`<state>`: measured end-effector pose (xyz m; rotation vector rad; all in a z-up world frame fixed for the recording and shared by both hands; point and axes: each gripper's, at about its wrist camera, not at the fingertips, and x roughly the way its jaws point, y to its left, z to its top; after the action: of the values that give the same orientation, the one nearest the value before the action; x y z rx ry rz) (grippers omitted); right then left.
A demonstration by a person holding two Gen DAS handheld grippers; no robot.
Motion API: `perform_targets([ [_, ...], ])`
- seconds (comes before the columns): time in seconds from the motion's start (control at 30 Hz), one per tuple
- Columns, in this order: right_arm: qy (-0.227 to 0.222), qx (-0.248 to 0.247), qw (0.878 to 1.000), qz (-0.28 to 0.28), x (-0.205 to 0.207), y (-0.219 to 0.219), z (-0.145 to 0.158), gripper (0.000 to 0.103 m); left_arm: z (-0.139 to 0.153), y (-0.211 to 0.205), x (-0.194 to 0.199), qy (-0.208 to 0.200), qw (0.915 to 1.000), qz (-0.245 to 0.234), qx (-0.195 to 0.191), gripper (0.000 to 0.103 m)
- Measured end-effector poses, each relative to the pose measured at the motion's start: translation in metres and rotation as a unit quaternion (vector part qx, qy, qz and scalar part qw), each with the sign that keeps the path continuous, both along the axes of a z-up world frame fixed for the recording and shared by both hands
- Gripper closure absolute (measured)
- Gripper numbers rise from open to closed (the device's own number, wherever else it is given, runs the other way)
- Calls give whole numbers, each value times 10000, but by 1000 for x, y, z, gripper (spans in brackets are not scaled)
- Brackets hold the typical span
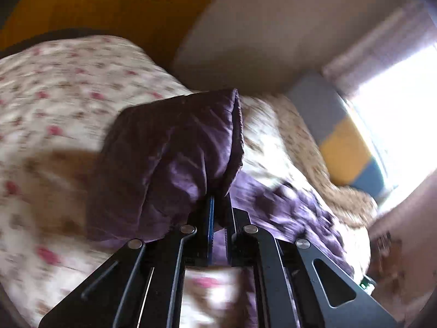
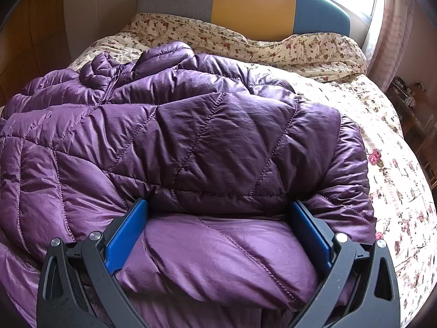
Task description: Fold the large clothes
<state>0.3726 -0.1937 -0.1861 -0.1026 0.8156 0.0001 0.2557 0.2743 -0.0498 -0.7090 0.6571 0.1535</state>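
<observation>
Pinching purple jacket (image 1: 169, 147), left tongs (image 1: 218, 213) clamp tight; right tongs (image 2: 218, 227) spread, straddling it.

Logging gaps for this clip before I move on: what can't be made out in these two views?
- Left wrist view: the left gripper is shut on a purple jacket fold that drapes over its fingertips; which part of the jacket it is cannot be told.
- Same view: motion blur smears the floral bedding.
- Right wrist view: the right gripper straddles the jacket; whether its pads press it is unclear.
- Jacket's left edge: cut off.
</observation>
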Motion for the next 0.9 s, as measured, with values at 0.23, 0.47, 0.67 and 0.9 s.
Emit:
perform_targets([
  [0.23, 10, 52, 10000, 5, 1, 0, -1, 2, 1, -108, 55, -67, 9921, -1244, -116, 97],
  [0.47, 15, 79, 10000, 10, 2, -1, -2, 2, -3, -205, 87, -111, 9725, -2303, -327, 99],
  [0.67, 19, 101, 9999, 14, 2, -3, -2, 2, -13, -268, 104, -34, 9540, -2972, -398, 99],
  [0.9, 23, 92, 10000, 14, 2, -3, -1, 2, -43, -299, 115, 245, 9384, -3411, -500, 99],
])
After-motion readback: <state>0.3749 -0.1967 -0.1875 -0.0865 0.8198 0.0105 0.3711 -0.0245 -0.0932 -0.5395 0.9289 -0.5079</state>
